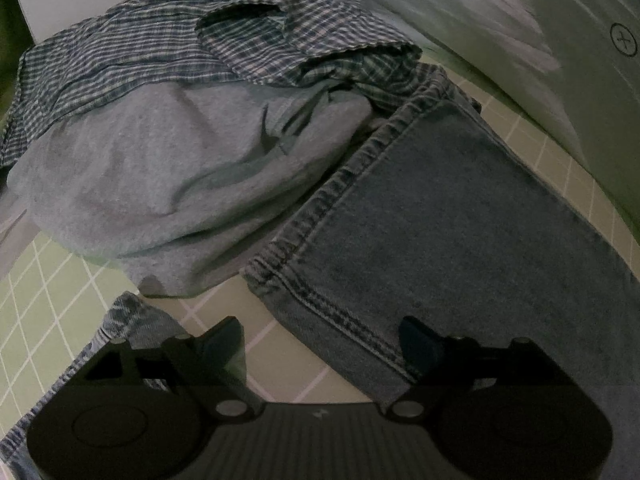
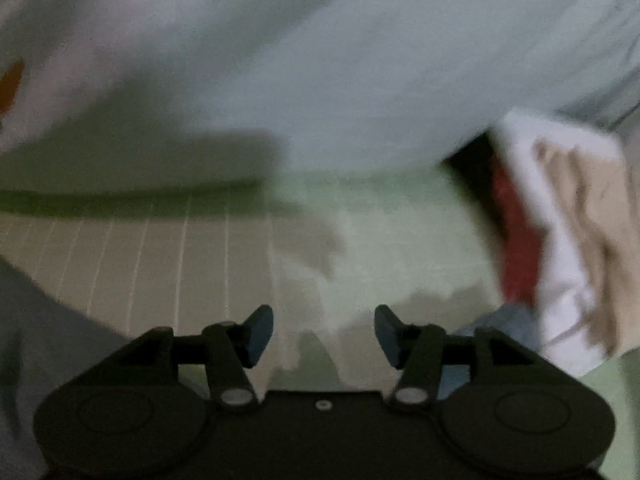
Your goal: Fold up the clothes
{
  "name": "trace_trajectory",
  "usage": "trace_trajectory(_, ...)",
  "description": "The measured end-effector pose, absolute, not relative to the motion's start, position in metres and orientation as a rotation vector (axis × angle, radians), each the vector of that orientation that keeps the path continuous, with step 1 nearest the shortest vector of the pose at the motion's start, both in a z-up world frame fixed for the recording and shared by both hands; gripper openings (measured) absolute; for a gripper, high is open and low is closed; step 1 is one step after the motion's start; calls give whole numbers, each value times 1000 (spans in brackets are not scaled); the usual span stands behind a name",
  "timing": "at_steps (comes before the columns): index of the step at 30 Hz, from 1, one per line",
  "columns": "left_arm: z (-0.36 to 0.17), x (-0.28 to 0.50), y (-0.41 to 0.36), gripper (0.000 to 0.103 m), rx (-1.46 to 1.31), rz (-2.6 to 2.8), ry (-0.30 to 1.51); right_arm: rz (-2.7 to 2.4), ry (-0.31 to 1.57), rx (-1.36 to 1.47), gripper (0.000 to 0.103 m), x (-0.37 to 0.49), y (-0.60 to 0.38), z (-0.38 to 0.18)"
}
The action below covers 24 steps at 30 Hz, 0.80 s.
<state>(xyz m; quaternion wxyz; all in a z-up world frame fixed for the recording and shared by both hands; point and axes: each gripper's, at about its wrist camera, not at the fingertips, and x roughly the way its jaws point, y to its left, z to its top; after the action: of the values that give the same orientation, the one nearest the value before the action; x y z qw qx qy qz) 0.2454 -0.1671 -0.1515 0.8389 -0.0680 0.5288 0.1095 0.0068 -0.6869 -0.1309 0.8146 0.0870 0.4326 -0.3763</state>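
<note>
In the left wrist view a blue denim jeans leg lies flat on the green gridded mat, running from the centre to the lower right. My left gripper hangs open and wide just above the leg's stitched edge. Its right finger is over the denim and its left finger is over bare mat. Behind lie a crumpled grey garment and a plaid shirt. The right wrist view is blurred. My right gripper is open over the mat with nothing between its fingers.
Pale cloth fills the top of the right view and shows as pale cloth at the left view's upper right. A folded stack of white, red and beige clothes sits at the right. More denim lies beside the left gripper.
</note>
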Motion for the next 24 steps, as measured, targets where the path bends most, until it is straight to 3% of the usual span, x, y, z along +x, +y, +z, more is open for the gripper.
trace_trajectory(5, -152, 242, -169, 91, -144, 237, 1117, -837, 945, 365, 59, -20, -686, -149)
trace_trajectory(7, -153, 243, -167, 94, -147, 241, 1119, -825, 948, 402, 73, -28, -683, -151)
trace_trajectory(12, -155, 243, -163, 96, -148, 243, 1121, -779, 951, 419, 93, -34, -670, -159)
trace_trajectory(18, -156, 236, -160, 101, -158, 256, 1121, -774, 1002, 443, 96, -26, -676, -159)
trace_trajectory(21, -156, 237, -158, 102, -153, 254, 1118, -742, 1014, 438, 86, -23, -678, -158)
trace_trajectory(23, -156, 236, -158, 102, -150, 250, 1114, -714, 1023, 423, 68, -22, -678, -154)
trace_trajectory(24, -157, 238, -158, 102, -149, 250, 1112, -713, 1025, 415, 43, -22, -677, -151)
